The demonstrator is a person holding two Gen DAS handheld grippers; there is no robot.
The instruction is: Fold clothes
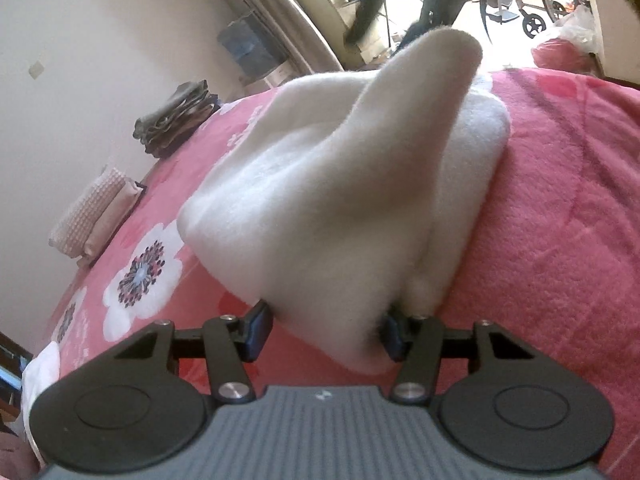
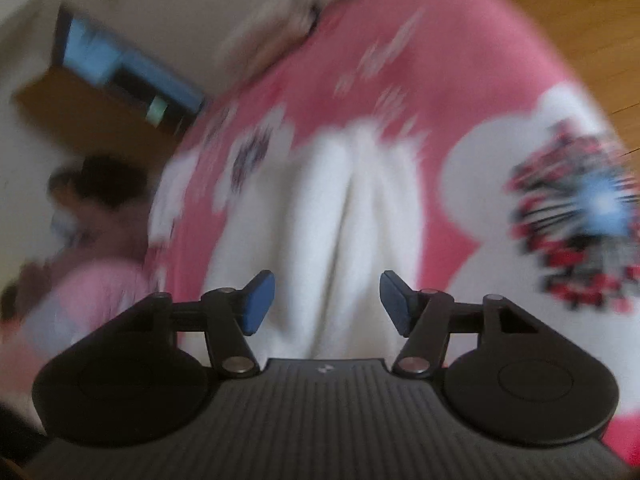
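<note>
L gripper (image 1: 326,330) jaws spread round white fleece (image 1: 320,184), no pinch; R gripper (image 2: 327,304) spread too. Fleece cd slump, undoing my fold.

Garment (image 1: 320,184) lies mid-bed (image 1: 560,220); folded stack (image 1: 176,124) and rolled cloths (image 1: 96,216) sit along the bed's left edge.
</note>
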